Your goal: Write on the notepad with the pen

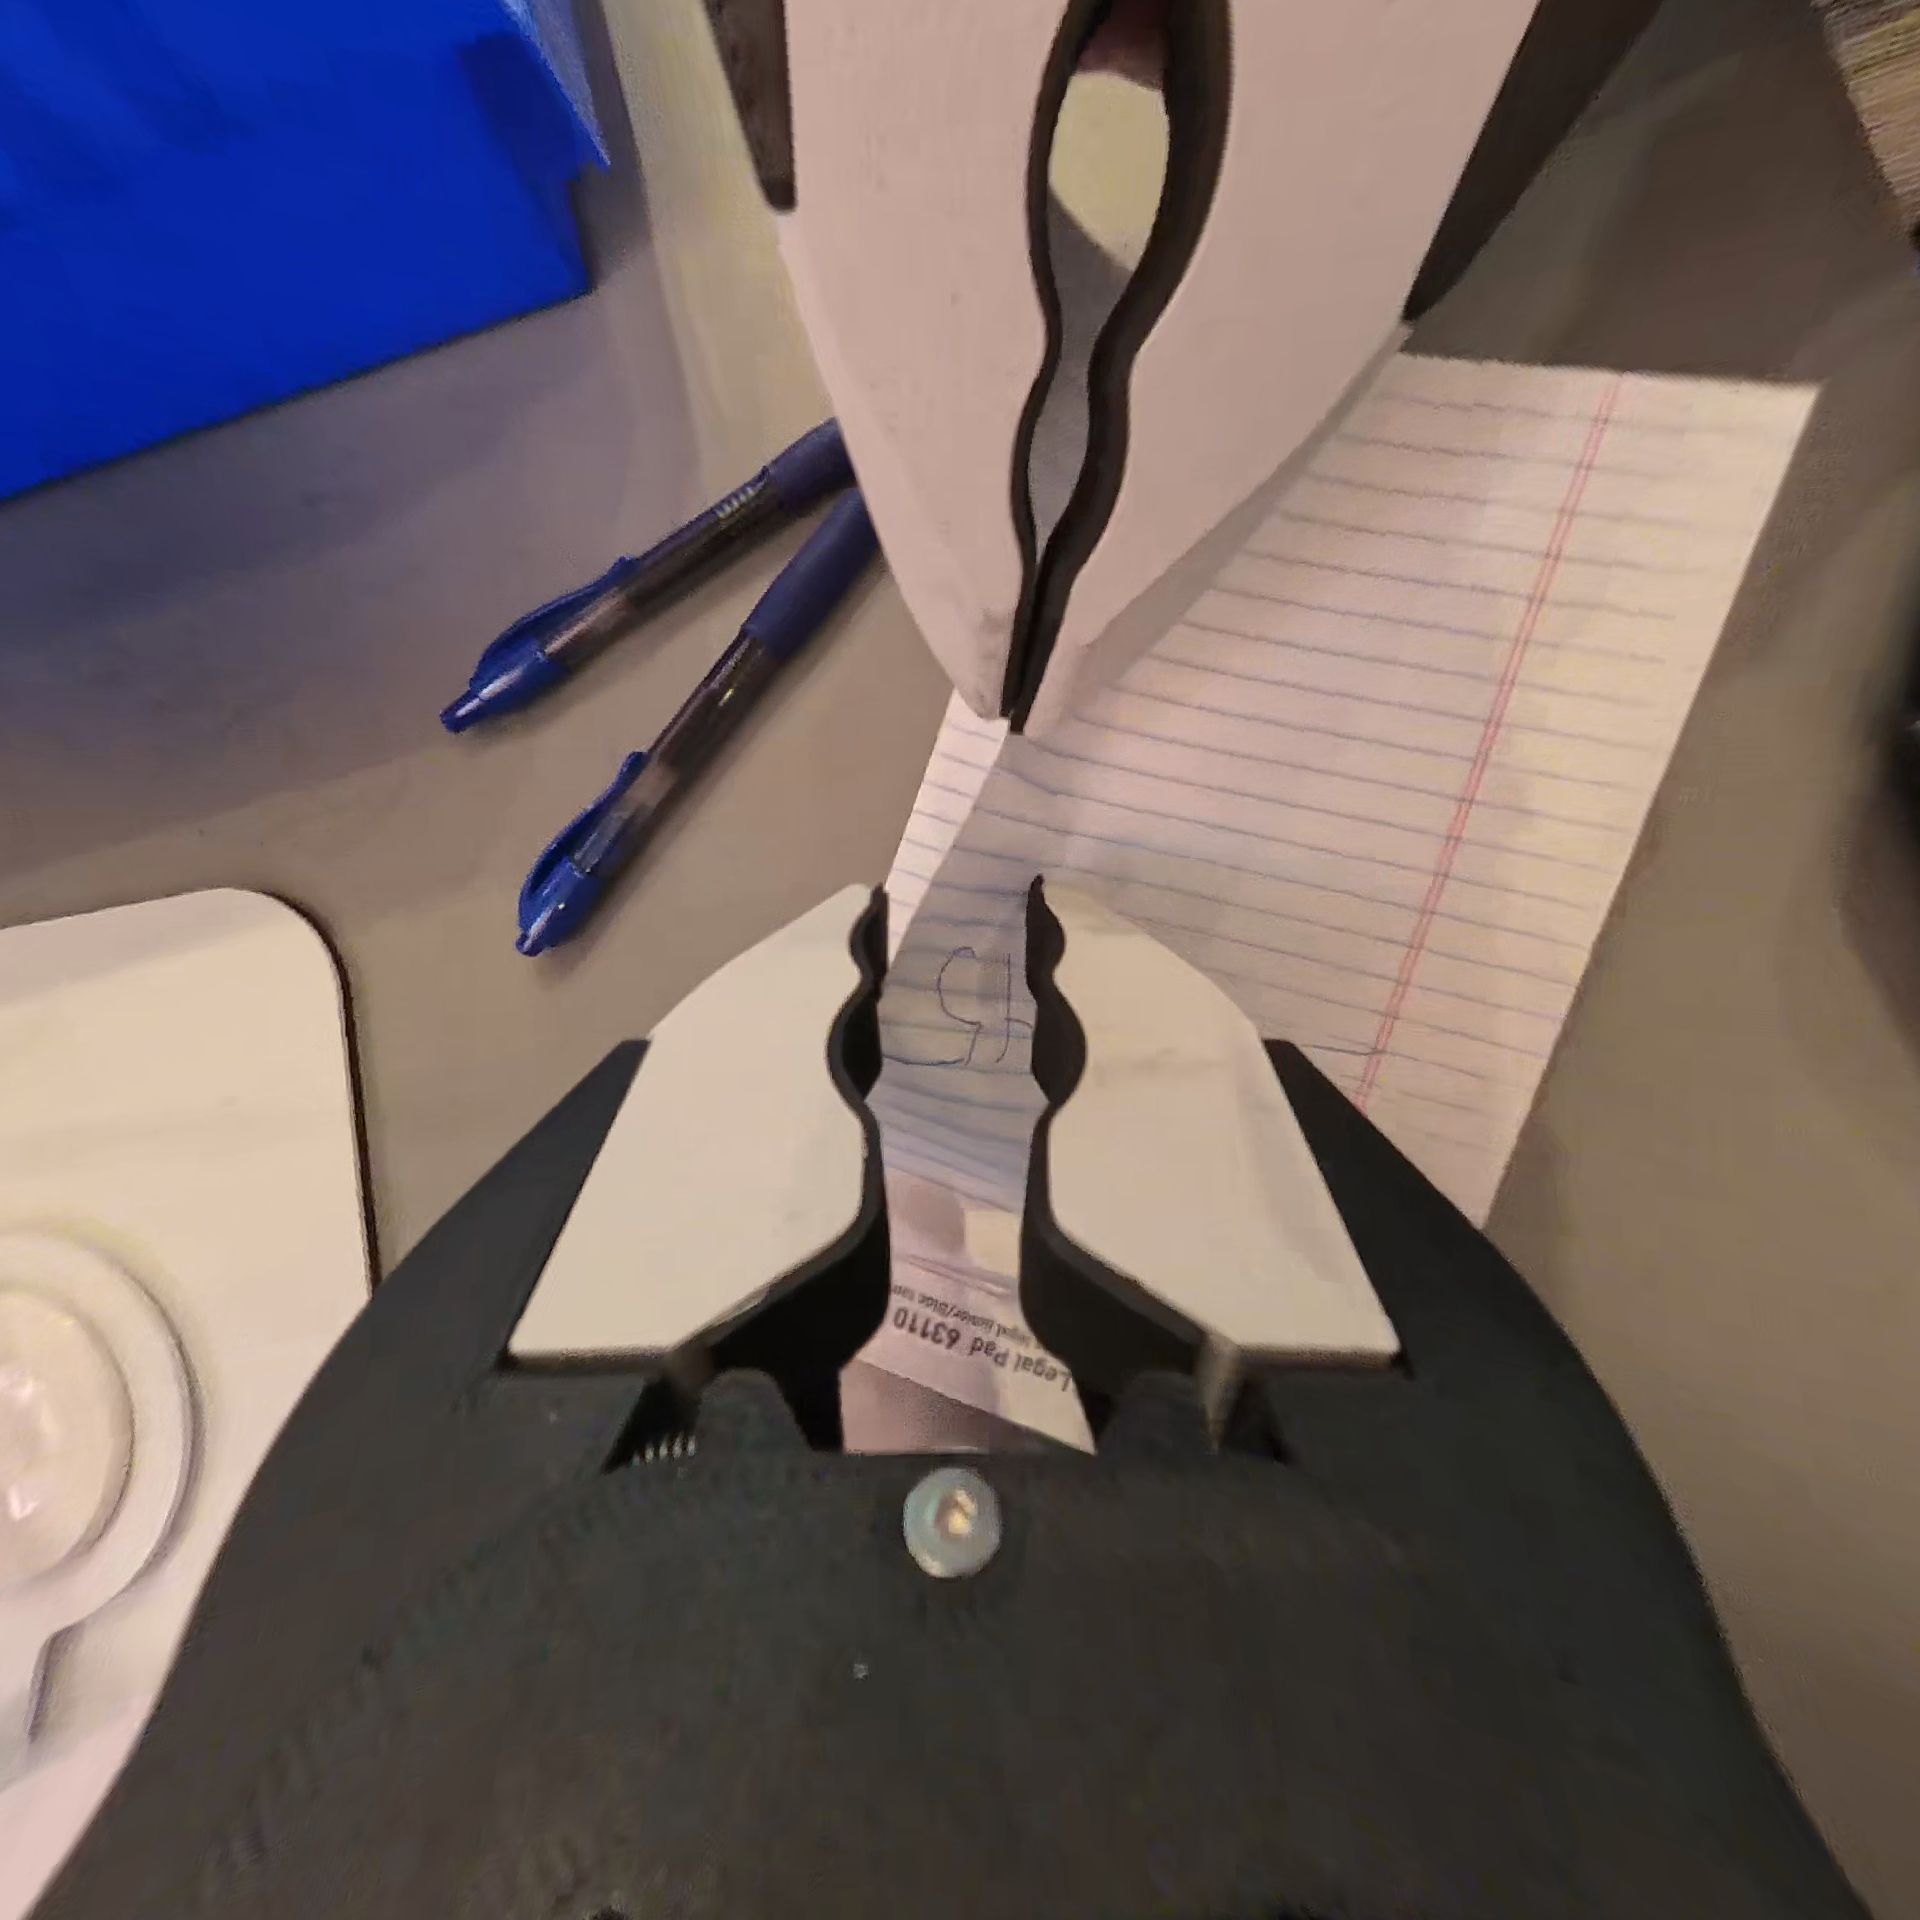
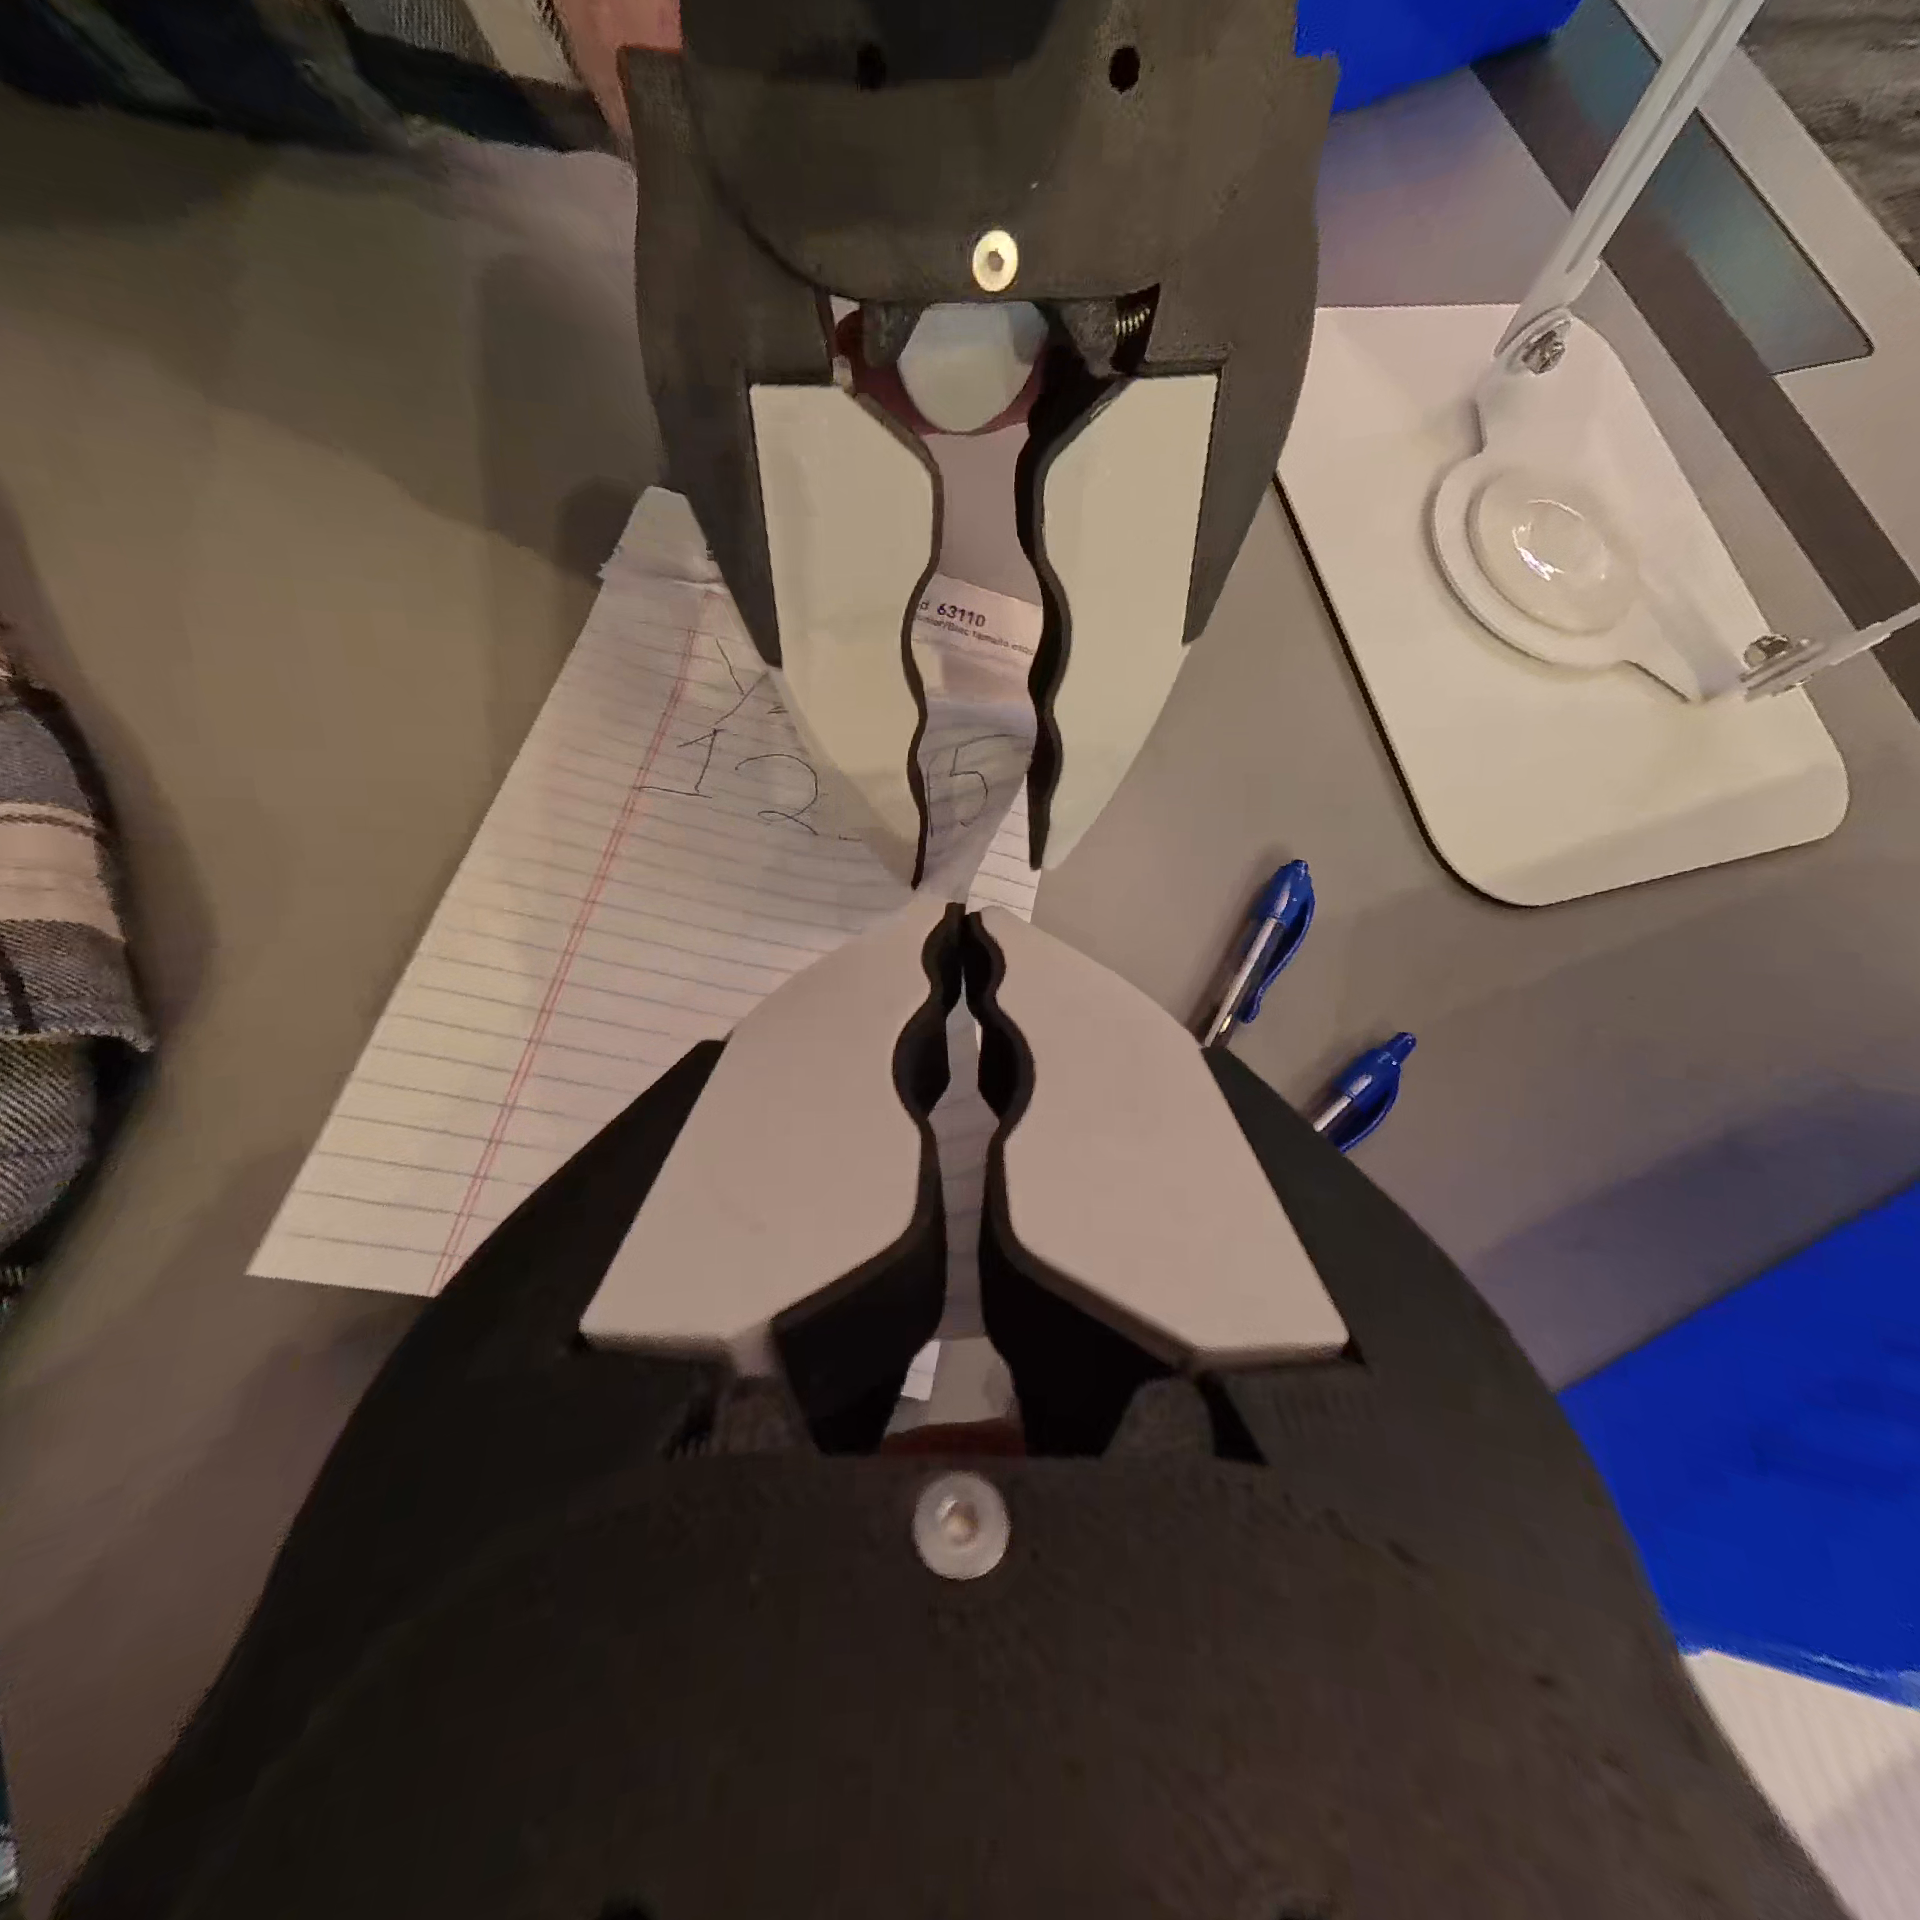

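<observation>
A white lined notepad with handwriting near its top lies on the grey table; it also shows in the right wrist view. My right gripper is shut on the edge of the pad's top sheet and holds that edge lifted off the pad. It reaches in from the top of the left wrist view. My left gripper is open, its fingers either side of the lifted sheet without pressing it; it faces me in the right wrist view. Two blue pens lie on the table beside the pad, held by neither gripper.
A blue bin stands beyond the pens, also seen in the right wrist view. A white base plate with a clear dome sits near the pad's top end. Plaid cloth lies at the table's edge. Tip to tip, the grippers are about 4 cm apart.
</observation>
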Tool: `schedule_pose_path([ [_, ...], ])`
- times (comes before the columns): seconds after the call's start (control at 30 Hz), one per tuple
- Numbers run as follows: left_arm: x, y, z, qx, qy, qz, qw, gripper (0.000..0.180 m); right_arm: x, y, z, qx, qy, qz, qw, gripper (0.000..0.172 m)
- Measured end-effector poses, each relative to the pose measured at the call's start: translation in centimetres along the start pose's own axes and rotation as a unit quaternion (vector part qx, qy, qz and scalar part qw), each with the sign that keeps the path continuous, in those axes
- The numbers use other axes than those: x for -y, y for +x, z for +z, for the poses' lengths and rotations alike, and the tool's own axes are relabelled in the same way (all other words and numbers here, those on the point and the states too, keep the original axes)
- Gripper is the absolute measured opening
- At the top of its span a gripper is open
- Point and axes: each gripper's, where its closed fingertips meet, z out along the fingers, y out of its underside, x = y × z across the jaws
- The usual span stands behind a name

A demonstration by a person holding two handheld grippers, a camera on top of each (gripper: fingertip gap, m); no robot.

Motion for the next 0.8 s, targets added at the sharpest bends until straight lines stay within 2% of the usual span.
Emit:
schedule_pose_path([
  [0.23, 0.5, 0.6, -0.4, -0.029, 0.018, 0.01, 0.999, 0.018, -0.2, 0.1, -0.6, 0.011, 0.01, -0.001, 1.0, 0.0],
  [0.3, 0.7, 0.8, -0.5, -0.042, 0.028, 0.007, 0.999, 0.017, -0.3, 0.1, -0.7, 0.026, 0.02, 0.019, 0.999, 0.0],
  [0.43, 0.8, 0.9, -0.2, -0.056, 0.036, 0.005, 0.998, 0.0, -0.2, 0.0, -0.8, 0.067, 0.04, 0.092, 0.993, 0.0],
  [0.47, 0.8, 0.7, 0.1, -0.048, 0.034, 0.013, 0.998, 0.0, -0.2, 0.0, -0.9, 0.081, 0.041, 0.118, 0.989, 0.008],
  [0.53, 0.4, 0.8, 0.5, -0.049, 0.023, 0.023, 0.998, 0.0, -0.7, 0.2, -0.9, 0.102, 0.026, 0.174, 0.979, 0.041],
  [0.57, 0.5, 0.8, 0.5, -0.044, 0.024, 0.031, 0.998, 0.0, -1.1, 0.2, -0.8, 0.104, 0.014, 0.185, 0.977, 0.047],
  [0.7, 1.1, 0.9, 0.3, -0.028, 0.024, 0.056, 0.998, 0.0, -2.2, -0.7, -0.1, 0.12, -0.04, 0.172, 0.977, 0.045],
  [0.73, 1.2, 0.9, 0.2, -0.024, 0.021, 0.064, 0.997, 0.0, -2.5, -0.9, 0.1, 0.123, -0.053, 0.17, 0.976, 0.039],
  [0.8, 1.3, 1.2, 0.2, -0.026, 0.022, 0.065, 0.997, 0.0, -2.9, -0.9, 0.0, 0.121, -0.07, 0.154, 0.978, 0.001],
])
